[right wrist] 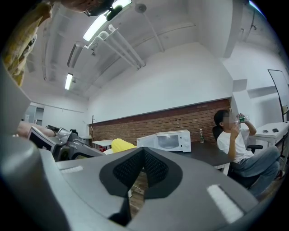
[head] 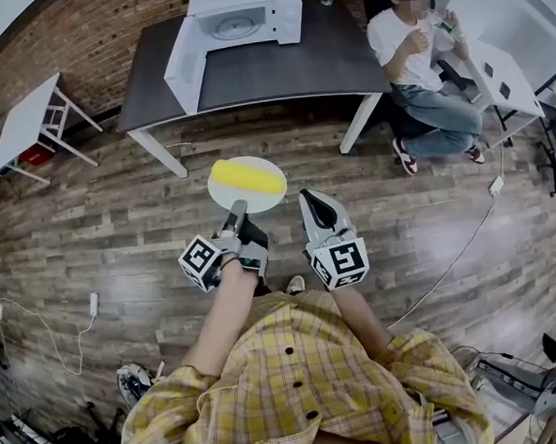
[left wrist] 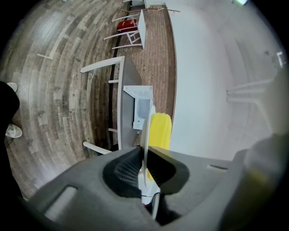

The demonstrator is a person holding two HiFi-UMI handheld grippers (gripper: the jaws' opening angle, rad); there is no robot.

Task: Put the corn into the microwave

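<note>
A yellow corn cob (head: 247, 178) lies on a round white plate (head: 269, 197) held above the wooden floor. My left gripper (head: 235, 210) is shut on the plate's near rim. In the left gripper view the plate (left wrist: 145, 131) shows edge-on between the pads, with the corn (left wrist: 160, 131) on its far side. My right gripper (head: 312, 200) hangs just right of the plate, shut on nothing; its pads (right wrist: 156, 169) meet at the tips. The white microwave (head: 247, 19) stands ahead on a dark table (head: 278, 71), its door (head: 182, 67) swung open to the left.
A person sits on a chair (head: 418, 58) at the table's right end, drinking. A small white table (head: 26, 119) stands at the far left by the brick wall. Cables (head: 449, 253) trail over the floor on the right and left. White desks (head: 513, 71) fill the far right.
</note>
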